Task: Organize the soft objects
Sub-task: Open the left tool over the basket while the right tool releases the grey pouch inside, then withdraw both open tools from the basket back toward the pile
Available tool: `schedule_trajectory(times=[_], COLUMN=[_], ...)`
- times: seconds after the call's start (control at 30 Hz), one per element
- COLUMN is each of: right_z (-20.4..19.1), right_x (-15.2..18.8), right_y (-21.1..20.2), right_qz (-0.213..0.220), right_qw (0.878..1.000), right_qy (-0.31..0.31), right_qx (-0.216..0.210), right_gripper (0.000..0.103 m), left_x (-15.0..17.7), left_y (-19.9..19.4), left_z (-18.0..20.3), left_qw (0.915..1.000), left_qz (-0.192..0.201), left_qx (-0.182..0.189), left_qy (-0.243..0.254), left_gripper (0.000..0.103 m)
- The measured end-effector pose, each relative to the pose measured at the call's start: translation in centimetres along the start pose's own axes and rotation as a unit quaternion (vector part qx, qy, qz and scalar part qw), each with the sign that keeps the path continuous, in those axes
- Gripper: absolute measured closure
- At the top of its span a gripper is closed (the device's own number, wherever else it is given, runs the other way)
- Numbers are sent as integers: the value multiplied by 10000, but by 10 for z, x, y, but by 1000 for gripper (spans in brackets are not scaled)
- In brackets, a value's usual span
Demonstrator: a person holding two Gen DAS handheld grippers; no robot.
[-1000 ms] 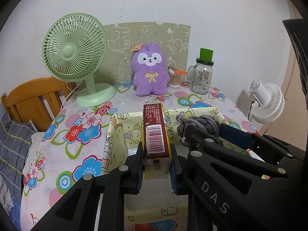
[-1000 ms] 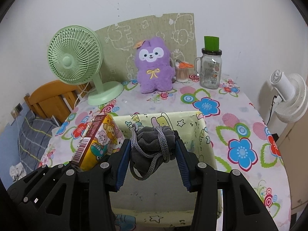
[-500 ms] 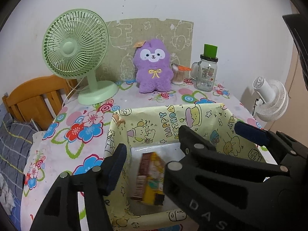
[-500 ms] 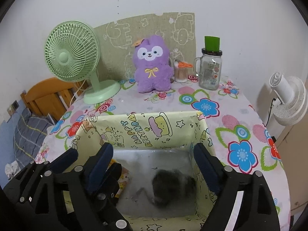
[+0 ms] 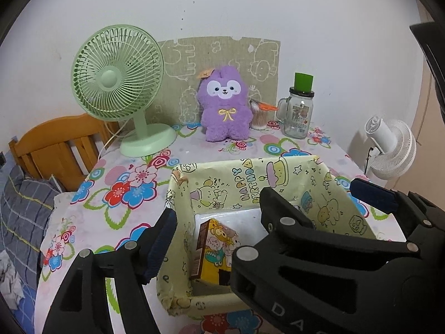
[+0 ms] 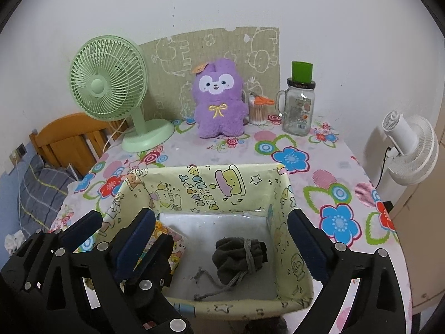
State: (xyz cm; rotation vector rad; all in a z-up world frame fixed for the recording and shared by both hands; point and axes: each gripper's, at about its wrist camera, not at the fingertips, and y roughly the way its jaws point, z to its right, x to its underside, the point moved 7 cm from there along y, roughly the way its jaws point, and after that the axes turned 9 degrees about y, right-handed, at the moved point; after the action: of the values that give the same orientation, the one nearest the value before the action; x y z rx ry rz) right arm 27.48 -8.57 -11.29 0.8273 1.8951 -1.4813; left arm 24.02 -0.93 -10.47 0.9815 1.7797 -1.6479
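Note:
A yellow cartoon-print box (image 5: 244,167) (image 6: 211,172) stands on the flowered table. Inside it, a cartoon-printed packet (image 5: 215,250) leans on the left, partly hidden in the right wrist view (image 6: 167,240). A grey drawstring pouch (image 6: 239,256) lies on the box floor. My left gripper (image 5: 219,222) hovers over the packet, its jaws opening, and its pads touch nothing. My right gripper (image 6: 222,236) is above the pouch with its jaws spreading wide, and nothing is held. A purple plush toy (image 5: 224,108) (image 6: 218,103) sits upright at the back of the table.
A green desk fan (image 5: 116,80) stands at the back left. A glass jar with a green lid (image 5: 299,111) and a cup of cotton swabs (image 5: 258,117) stand at the back right. A white fan (image 6: 408,150) is beyond the table's right edge and a wooden bed frame (image 5: 55,144) on the left.
Both grippers have opened. The packet has dropped from my left gripper and the grey pouch from my right, and both now lie in the box.

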Motion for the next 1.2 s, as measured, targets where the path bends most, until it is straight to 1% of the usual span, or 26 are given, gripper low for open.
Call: schedule_trajectory(times=[0.43,0.8,1.2], right_z=[2,0,0], right_x=[2,9,19], right_y=[-40,-73,-103], right_qz=[256,494,575], right_qw=[9996,9987,9981], right_qy=[32,-53,-162], right_qx=[131,146,141], right_gripper=[4,4,4], left_x=[-1,4,14], left_y=[-34,-62,-87], left_z=[8,12,20], left_qw=[9997,9991,9986], left_qz=[241,413,522], left_qx=[8,28,47], left_qy=[25,13,9], left_gripper=[24,23,23])
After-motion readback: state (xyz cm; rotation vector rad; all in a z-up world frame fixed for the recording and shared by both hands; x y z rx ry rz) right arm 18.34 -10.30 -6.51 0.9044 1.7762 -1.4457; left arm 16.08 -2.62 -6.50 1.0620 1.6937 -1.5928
